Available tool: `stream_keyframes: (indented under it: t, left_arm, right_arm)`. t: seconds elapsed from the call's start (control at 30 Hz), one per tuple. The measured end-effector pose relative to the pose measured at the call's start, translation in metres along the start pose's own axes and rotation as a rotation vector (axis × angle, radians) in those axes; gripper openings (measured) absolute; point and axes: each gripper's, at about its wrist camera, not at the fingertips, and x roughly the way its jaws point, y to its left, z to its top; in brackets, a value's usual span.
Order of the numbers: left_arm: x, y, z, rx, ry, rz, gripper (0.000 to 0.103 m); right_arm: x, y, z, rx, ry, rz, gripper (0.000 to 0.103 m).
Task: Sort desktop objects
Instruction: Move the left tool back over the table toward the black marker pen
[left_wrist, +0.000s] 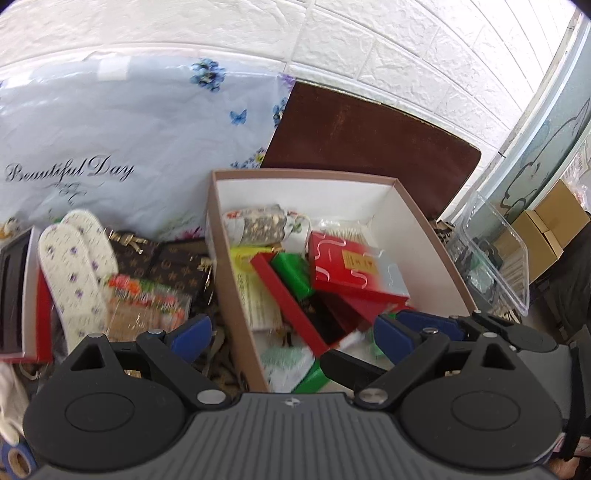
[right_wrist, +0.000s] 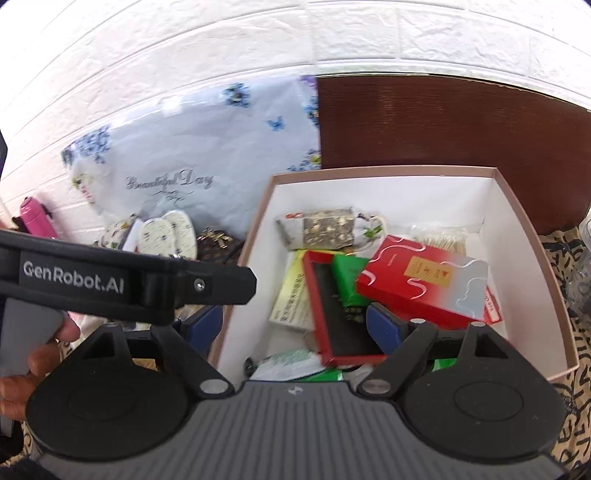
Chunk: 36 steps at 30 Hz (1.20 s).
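A pink-rimmed white cardboard box (left_wrist: 424, 236) (right_wrist: 517, 229) holds several sorted things: a red and silver packet (left_wrist: 354, 267) (right_wrist: 421, 280), an open red case (left_wrist: 295, 306) (right_wrist: 340, 321), a green box (left_wrist: 291, 271) (right_wrist: 347, 280), a floral pouch (left_wrist: 258, 223) (right_wrist: 325, 225). My left gripper (left_wrist: 291, 332) is open and empty above the box's left wall. My right gripper (right_wrist: 295, 321) is open and empty above the box's near left corner. Left of the box lie white insoles (left_wrist: 74, 266) (right_wrist: 170, 232), a brown monogram wallet (left_wrist: 173, 269) and a snack bag (left_wrist: 147, 306).
A pale blue floral cloth (left_wrist: 129, 129) (right_wrist: 207, 155) covers the table's left part; bare dark wood (left_wrist: 369, 133) (right_wrist: 443, 125) shows behind the box. A clear plastic bin (left_wrist: 495, 254) stands right of the box. A pink bottle (right_wrist: 35, 221) lies far left. The white wall is close behind.
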Motion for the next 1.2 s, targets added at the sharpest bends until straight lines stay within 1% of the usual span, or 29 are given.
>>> stream_keyframes:
  t: [0.13,0.2,0.33,0.5,0.7,0.9,1.0,1.2]
  left_arm:
    - [-0.014,0.005,-0.020,0.010,0.006,0.011,0.097]
    - [-0.021,0.011,-0.034,-0.001,0.008,0.019,0.097]
    - [-0.035,0.027,-0.061,-0.055,0.028,0.039,0.097]
    - [-0.051,0.049,-0.089,-0.129,0.044,0.069,0.097]
    - [-0.071,0.076,-0.119,-0.241,0.054,0.116,0.097]
    - [-0.084,0.098,-0.140,-0.314,0.079,0.173,0.097]
    - [-0.087,0.107,-0.148,-0.335,0.096,0.191,0.097]
    - [-0.088,0.124,-0.153,-0.359,0.110,0.204,0.097]
  right_arm:
    - [-0.007,0.016,-0.010,-0.018,0.012,0.027,0.083]
    - [-0.009,0.024,-0.015,-0.028,0.023,0.049,0.084]
    - [-0.011,0.045,-0.032,-0.078,0.065,0.092,0.086]
    - [-0.009,0.073,-0.048,-0.123,0.117,0.144,0.087]
    - [-0.010,0.108,-0.061,-0.215,0.151,0.211,0.087]
    - [-0.008,0.136,-0.076,-0.271,0.196,0.278,0.087]
    - [-0.005,0.144,-0.084,-0.276,0.223,0.301,0.087]
    - [0.011,0.148,-0.088,-0.263,0.243,0.296,0.087]
